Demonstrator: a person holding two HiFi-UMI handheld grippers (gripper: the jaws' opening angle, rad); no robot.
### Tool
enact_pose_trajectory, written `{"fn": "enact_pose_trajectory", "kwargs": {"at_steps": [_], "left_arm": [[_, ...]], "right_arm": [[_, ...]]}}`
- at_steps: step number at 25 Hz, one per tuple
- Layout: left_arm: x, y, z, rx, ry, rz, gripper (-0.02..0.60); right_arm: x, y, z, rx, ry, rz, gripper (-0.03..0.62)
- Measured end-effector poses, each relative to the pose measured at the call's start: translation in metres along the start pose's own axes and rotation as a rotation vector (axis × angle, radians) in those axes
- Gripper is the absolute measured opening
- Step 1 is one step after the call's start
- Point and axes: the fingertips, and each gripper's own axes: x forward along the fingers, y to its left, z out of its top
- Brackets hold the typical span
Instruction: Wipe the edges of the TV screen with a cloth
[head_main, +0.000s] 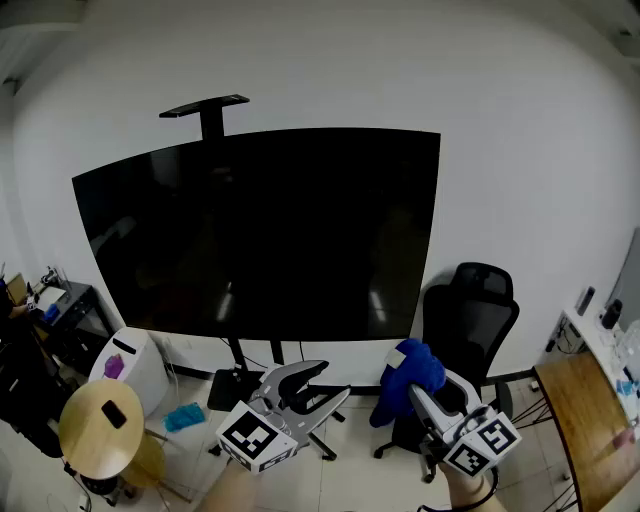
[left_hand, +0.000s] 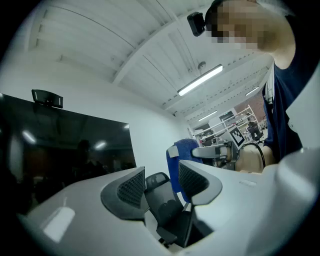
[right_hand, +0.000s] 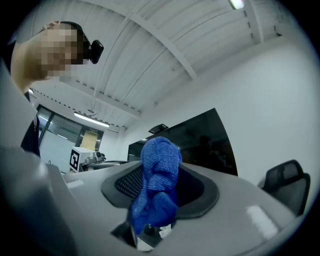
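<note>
Your right gripper (right_hand: 162, 176) is clamped on the blue cloth (right_hand: 156, 197), which is bunched up between its jaws. Your left gripper (left_hand: 161, 184) has its jaws apart and holds nothing. The TV screen (head_main: 260, 235) is well apart from both.

The dark TV screen (head_main: 260, 235) stands on its stand against the white wall. Below it the left gripper (head_main: 330, 383) holds its jaws apart — the right gripper (head_main: 435, 388) clasps a bunched blue cloth (head_main: 408, 375), just before a black office chair (head_main: 475, 315).
</note>
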Motion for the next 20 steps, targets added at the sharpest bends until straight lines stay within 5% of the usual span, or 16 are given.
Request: {"fn": "enact_pose_trajectory", "kwargs": {"at_steps": [10, 20], "left_arm": [[0.047, 0.041, 0.04, 0.07, -0.058, 0.003, 0.196], [0.139, 0.114, 0.094, 0.207, -0.099, 0.031, 0.196]], "right_arm": [[0.048, -0.054, 0.054, -0.091, -0.069, -0.001, 0.189], [0.117, -0.164, 0.15, -0.252, -0.164, -0.038, 0.193]]}}
